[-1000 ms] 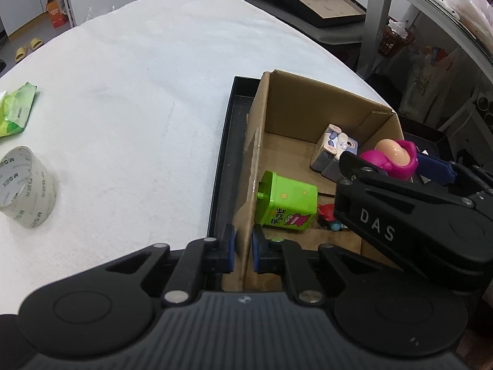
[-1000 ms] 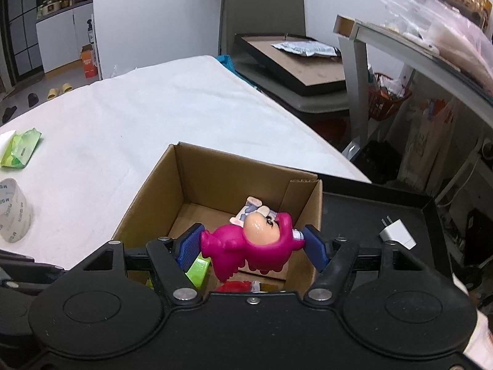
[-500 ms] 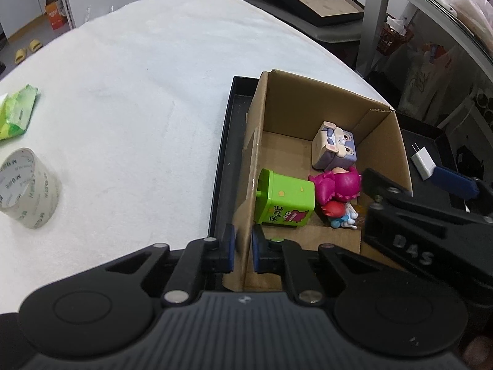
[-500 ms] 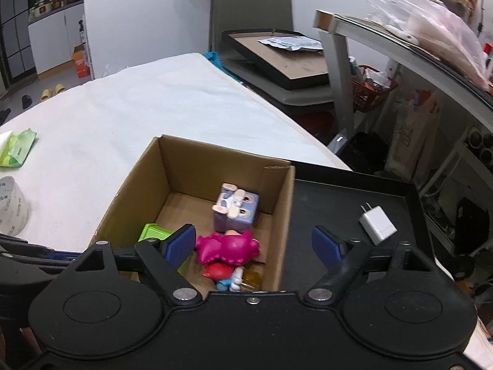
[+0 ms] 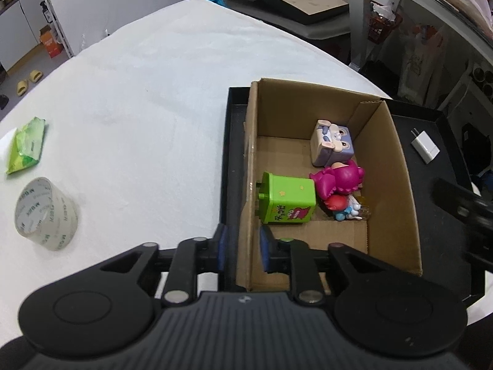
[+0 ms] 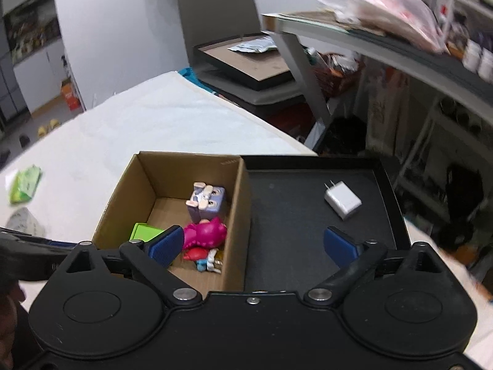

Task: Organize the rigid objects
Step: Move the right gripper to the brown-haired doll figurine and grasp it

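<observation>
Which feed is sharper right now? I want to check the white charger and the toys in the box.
Left wrist view: sharp; cardboard box, pink figure and white charger are crisp, though fisheye bends the edges. Right wrist view: motion-blurred, worst on the shelf at upper right; the charger is soft but recognisable.

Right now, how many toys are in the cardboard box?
4: a lilac bunny cube at the far end, a pink-haired figure beside a green bin-shaped toy, and a small red-and-blue figure nearest. Others may hide underneath.
</observation>
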Demonstrator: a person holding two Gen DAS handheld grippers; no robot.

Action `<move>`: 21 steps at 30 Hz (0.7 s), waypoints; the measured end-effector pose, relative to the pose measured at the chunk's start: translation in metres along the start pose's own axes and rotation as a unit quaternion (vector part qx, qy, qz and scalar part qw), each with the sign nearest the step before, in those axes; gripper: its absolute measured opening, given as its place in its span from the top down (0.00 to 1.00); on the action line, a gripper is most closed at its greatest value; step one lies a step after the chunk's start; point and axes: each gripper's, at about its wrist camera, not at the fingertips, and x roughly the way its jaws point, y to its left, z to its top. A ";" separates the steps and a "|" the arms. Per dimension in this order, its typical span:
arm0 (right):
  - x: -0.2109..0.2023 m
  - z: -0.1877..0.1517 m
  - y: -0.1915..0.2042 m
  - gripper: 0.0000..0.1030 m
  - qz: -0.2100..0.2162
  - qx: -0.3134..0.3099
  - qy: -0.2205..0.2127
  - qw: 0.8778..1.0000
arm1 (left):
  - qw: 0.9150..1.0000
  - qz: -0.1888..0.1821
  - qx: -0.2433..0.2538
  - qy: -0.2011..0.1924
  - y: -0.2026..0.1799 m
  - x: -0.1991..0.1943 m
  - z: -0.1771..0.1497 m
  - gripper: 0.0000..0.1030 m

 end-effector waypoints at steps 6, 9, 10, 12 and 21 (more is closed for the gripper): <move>-0.003 -0.013 -0.030 0.05 0.015 0.038 0.029 0.999 | 1.000 0.008 0.005 -0.002 -0.006 -0.003 0.002 0.54; -0.001 -0.020 -0.036 0.03 -0.001 0.039 0.039 0.998 | 1.000 0.016 0.010 -0.002 -0.009 -0.003 0.002 0.51; 0.000 -0.023 -0.038 0.02 -0.002 0.046 0.045 0.998 | 1.000 0.019 0.011 -0.002 -0.010 -0.004 0.002 0.51; 0.000 -0.031 -0.044 0.02 0.003 0.066 0.053 0.996 | 1.000 0.020 0.018 -0.004 -0.013 -0.005 0.002 0.50; 0.013 -0.059 -0.064 0.01 -0.007 0.121 0.109 0.987 | 0.999 0.022 0.024 0.009 -0.031 0.000 0.001 0.48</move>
